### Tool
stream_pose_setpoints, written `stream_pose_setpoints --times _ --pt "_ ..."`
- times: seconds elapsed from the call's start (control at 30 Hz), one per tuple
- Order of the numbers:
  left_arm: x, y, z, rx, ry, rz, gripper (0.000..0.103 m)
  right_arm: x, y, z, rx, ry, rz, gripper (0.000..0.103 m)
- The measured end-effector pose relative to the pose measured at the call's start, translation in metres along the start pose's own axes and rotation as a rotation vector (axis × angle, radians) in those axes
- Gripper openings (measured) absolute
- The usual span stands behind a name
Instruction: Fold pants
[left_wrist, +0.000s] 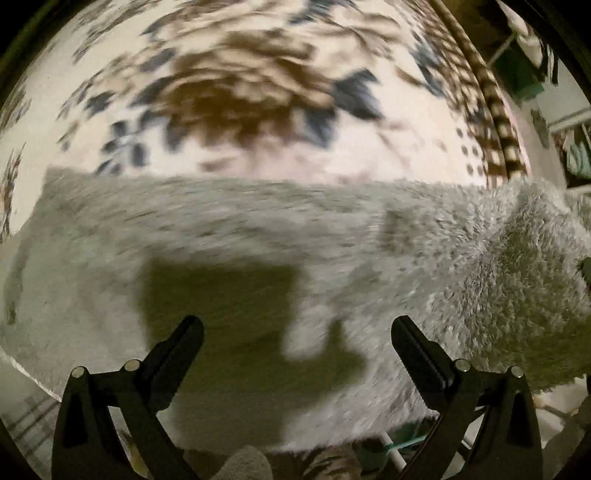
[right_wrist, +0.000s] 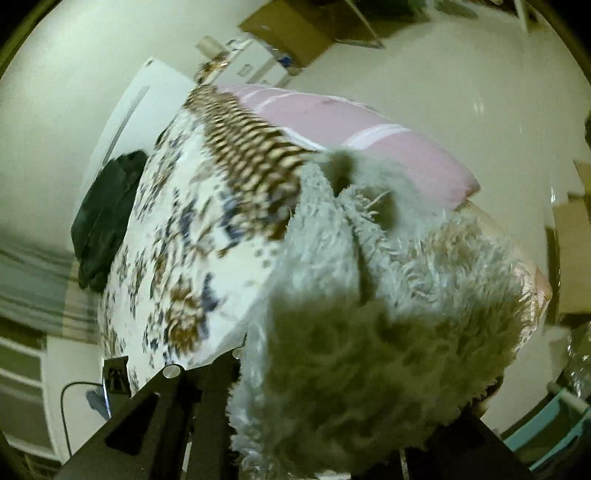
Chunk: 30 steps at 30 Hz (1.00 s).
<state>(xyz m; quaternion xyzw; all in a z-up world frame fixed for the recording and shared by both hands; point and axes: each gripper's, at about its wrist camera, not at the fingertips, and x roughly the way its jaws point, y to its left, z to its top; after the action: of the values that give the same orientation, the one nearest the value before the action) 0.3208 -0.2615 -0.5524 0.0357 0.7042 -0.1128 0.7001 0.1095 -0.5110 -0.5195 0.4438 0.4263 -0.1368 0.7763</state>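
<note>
The pants (left_wrist: 258, 236) are fluffy, pale grey-white fleece, spread across a floral bedspread (left_wrist: 229, 85). My left gripper (left_wrist: 297, 332) is open and empty just above the pants' near part, casting its shadow on them. At the right of the left wrist view one end of the pants (left_wrist: 517, 266) is lifted. In the right wrist view the pants (right_wrist: 351, 350) bunch up close to the lens and cover the fingers of my right gripper (right_wrist: 332, 435), which appears shut on that fleece and holds it above the bed.
The bedspread (right_wrist: 177, 236) has a brown checkered band (right_wrist: 243, 147) and a pink pillow (right_wrist: 354, 122) beside it. A dark garment (right_wrist: 107, 218) lies at the bed's far edge. Cardboard boxes (right_wrist: 295, 26) stand on the pale floor. A cable (right_wrist: 70, 406) lies beside the bed.
</note>
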Motion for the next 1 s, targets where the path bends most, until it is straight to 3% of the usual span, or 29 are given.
stream_pose_setpoints --times 0.17,0.2,0.23,0.27,0.3,0.33,0.43,0.57,0.73,0.8,0.87,0.93,1.0 --pt "-0.036 0.081 -0.025 -0.089 -0.041 -0.019 0.103 -0.017 0.074 -0.036 -0.134 0.012 0.003 0.016" --pt "-0.041 0.095 -0.034 -0.112 -0.051 -0.024 0.103 -0.012 0.095 -0.047 -0.170 0.025 0.004 0.016" --pt "-0.044 0.113 -0.065 -0.144 -0.066 -0.031 0.103 -0.007 0.111 -0.057 -0.199 0.038 0.008 0.016" --pt "-0.044 0.132 -0.083 -0.167 -0.072 -0.031 0.103 0.000 0.127 -0.067 -0.227 0.051 0.011 0.016" --pt "-0.049 0.152 -0.081 -0.201 -0.079 -0.029 0.103 0.011 0.150 -0.082 -0.266 0.074 0.015 0.016" --pt "-0.051 0.188 -0.110 -0.227 -0.089 -0.028 0.103 0.019 0.164 -0.097 -0.304 0.095 0.015 0.016" --pt "-0.081 0.268 -0.128 -0.309 -0.115 -0.021 0.103 0.056 0.220 -0.146 -0.454 0.162 -0.013 0.016" --pt "-0.091 0.333 -0.138 -0.388 -0.137 0.002 0.103 0.110 0.268 -0.233 -0.714 0.292 -0.103 0.016" --pt "-0.092 0.379 -0.140 -0.476 -0.141 -0.031 0.103 0.155 0.298 -0.325 -1.024 0.414 -0.243 0.038" --pt "-0.098 0.382 -0.139 -0.473 -0.156 -0.043 0.103 0.151 0.302 -0.340 -1.090 0.421 -0.244 0.060" --pt "-0.102 0.376 -0.126 -0.449 -0.179 -0.079 0.103 0.141 0.304 -0.352 -1.170 0.449 -0.230 0.073" --pt "-0.109 0.364 -0.112 -0.406 -0.193 -0.121 0.103 0.131 0.307 -0.361 -1.256 0.471 -0.176 0.081" --pt "-0.113 0.346 -0.100 -0.345 -0.199 -0.156 0.103 0.123 0.304 -0.360 -1.264 0.523 -0.139 0.083"
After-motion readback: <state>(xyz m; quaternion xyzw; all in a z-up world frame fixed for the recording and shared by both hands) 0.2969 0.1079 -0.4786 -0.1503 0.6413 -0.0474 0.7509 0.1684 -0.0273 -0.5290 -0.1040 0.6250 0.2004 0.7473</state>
